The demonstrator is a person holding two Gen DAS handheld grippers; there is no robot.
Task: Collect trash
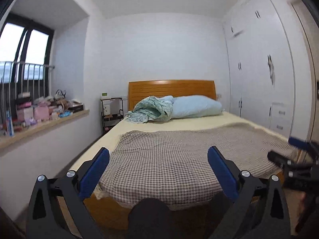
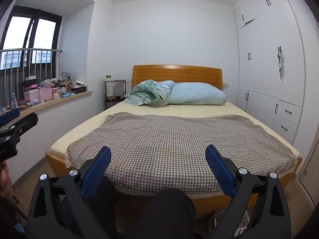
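Note:
My left gripper (image 1: 158, 153) stands open before the foot of a wooden bed (image 1: 111, 209), with nothing between its blue pads. My right gripper (image 2: 158, 151) is also open and holds nothing; it faces the same bed (image 2: 57, 165) from a little further right. A brown checked blanket (image 2: 159, 131) covers the near half of the mattress, with nothing lying on it. Some pale packaging (image 2: 241, 227) shows on the floor at the bottom right, partly hidden behind the right finger. Each gripper appears at the edge of the other's view.
A blue pillow (image 2: 197, 96) and a crumpled green quilt (image 2: 149, 93) lie at the headboard. A cluttered window ledge (image 2: 45, 93) runs along the left, with a small black shelf (image 2: 114, 91) beside the bed. White wardrobes (image 2: 269, 79) line the right wall. The person's dark knees (image 2: 169, 209) are below.

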